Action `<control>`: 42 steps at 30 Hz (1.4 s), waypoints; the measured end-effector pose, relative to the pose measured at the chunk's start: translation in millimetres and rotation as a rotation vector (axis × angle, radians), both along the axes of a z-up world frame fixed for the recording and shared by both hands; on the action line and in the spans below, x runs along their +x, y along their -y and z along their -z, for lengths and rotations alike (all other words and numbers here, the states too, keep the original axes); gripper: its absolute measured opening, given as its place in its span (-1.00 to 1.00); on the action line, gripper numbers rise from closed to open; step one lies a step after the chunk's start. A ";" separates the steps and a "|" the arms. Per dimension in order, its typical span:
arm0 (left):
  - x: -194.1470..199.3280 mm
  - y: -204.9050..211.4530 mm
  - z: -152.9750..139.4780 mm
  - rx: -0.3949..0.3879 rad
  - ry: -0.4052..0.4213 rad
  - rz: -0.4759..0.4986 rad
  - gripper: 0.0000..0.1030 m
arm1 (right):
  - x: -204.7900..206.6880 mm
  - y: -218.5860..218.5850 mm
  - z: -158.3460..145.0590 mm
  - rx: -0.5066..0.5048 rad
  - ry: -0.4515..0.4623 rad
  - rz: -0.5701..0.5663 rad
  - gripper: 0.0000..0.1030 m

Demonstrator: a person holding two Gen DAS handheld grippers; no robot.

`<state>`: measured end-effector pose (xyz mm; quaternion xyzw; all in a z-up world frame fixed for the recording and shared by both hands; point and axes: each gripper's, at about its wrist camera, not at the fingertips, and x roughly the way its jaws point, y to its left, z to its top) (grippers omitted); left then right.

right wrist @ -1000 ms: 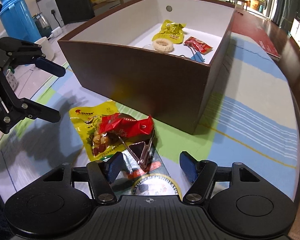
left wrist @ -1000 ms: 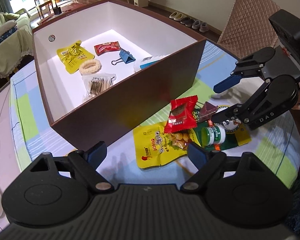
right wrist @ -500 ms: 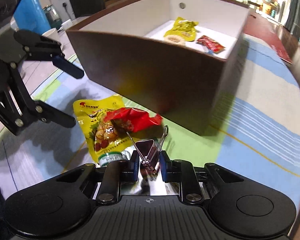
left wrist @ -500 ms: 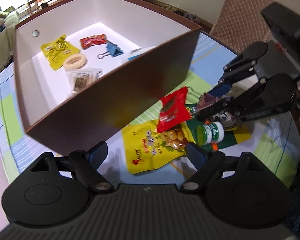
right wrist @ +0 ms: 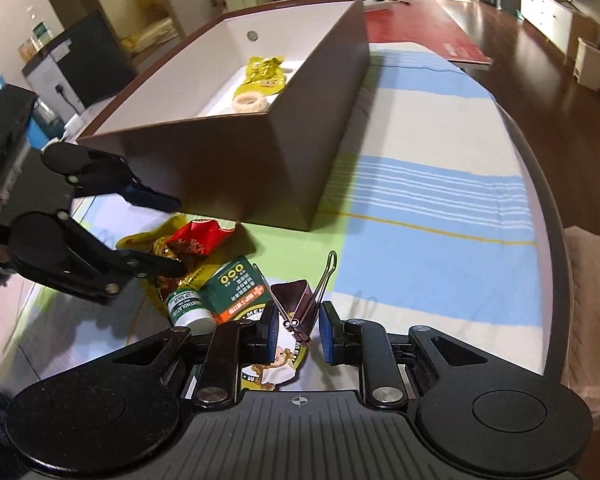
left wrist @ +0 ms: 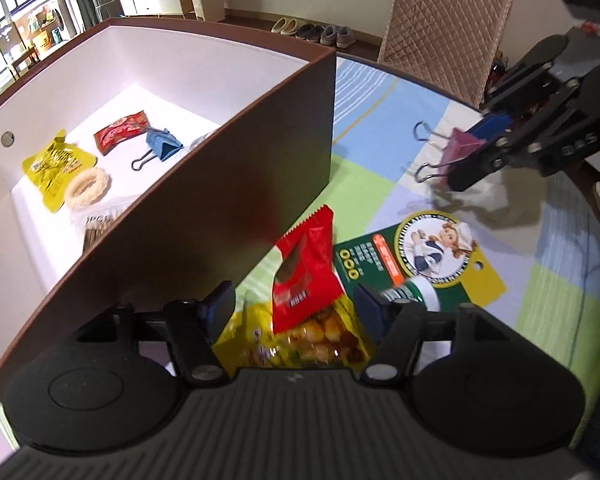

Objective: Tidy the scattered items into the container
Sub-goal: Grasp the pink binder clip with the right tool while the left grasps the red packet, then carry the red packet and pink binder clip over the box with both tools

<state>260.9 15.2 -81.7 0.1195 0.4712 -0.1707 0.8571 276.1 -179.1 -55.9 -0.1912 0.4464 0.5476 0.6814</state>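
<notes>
The container (left wrist: 260, 184) already holds two snack packets, a blue clip, a ring and probably a bag of sticks. The right gripper (right wrist: 298, 330) pinches the maroon binder clip (right wrist: 296, 300), lifted above the tablecloth. The left gripper (left wrist: 296, 304) stands spread over the red packet (left wrist: 304, 276), just near of the container; yellow pouch and green balm card remain.

Right gripper (right wrist: 298, 330) clamping maroon binder clip (right wrist: 300, 304); left gripper (right wrist: 178, 236) spread over snack packets (right wrist: 180, 248)
</notes>
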 end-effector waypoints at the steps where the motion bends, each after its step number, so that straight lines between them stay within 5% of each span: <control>1: 1.8 1.4 2.1 0.001 0.000 0.008 -0.07 | 0.2 1.0 -1.4 0.001 0.001 0.004 -0.61; 9: 6.1 -2.3 6.3 -0.017 -0.012 0.023 -0.57 | -0.8 5.4 -3.9 0.007 -0.003 0.020 -0.61; 17: -19.9 -20.4 -37.1 -0.074 0.038 -0.061 -0.59 | -5.4 0.6 -15.5 0.036 -0.014 0.014 -0.61; 28: -51.8 -55.0 -101.9 -0.014 0.129 -0.211 -0.59 | -14.4 -20.6 -50.8 0.126 -0.048 -0.041 -0.61; 42: -0.5 -87.5 -145.5 0.063 0.213 -0.226 -0.59 | 4.4 -94.8 -96.8 0.199 0.001 -0.145 -0.61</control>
